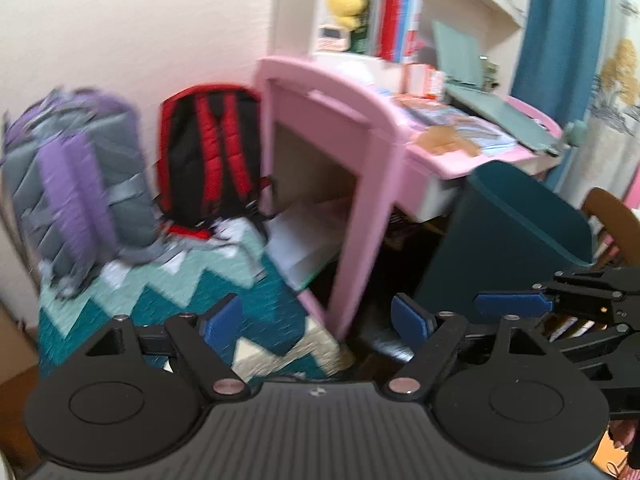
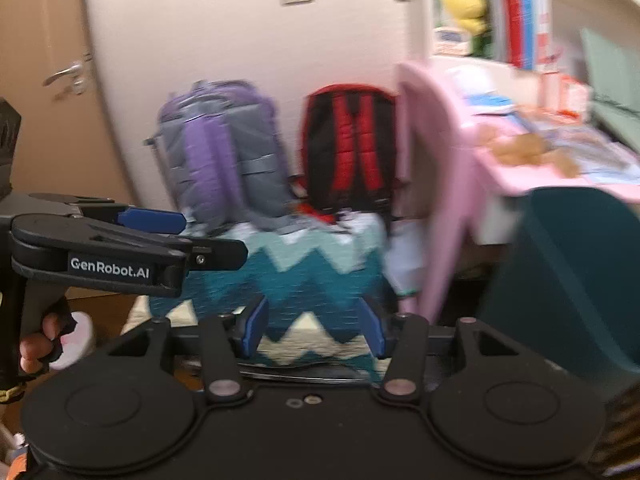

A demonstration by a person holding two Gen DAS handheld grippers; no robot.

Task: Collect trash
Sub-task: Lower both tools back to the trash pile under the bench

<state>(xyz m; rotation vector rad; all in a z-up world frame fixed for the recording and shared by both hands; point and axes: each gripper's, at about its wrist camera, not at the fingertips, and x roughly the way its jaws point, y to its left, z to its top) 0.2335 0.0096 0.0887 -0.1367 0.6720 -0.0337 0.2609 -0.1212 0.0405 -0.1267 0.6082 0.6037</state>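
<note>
A dark teal trash bin stands on the floor in front of the pink desk; the right wrist view has this bin at its right edge. A crumpled brown paper lies on the desk top, blurred. My left gripper is open over the floor, nothing between its blue pads. My right gripper is open too, with only the zigzag rug behind its gap. Each gripper shows in the other's view: the right gripper beside the bin, the left gripper at the left, held by a hand.
A purple-grey backpack and a red-black backpack lean on the wall behind the rug. Shelves with books rise over the desk. A blue curtain and a wooden chair are at the right. A door is at the left.
</note>
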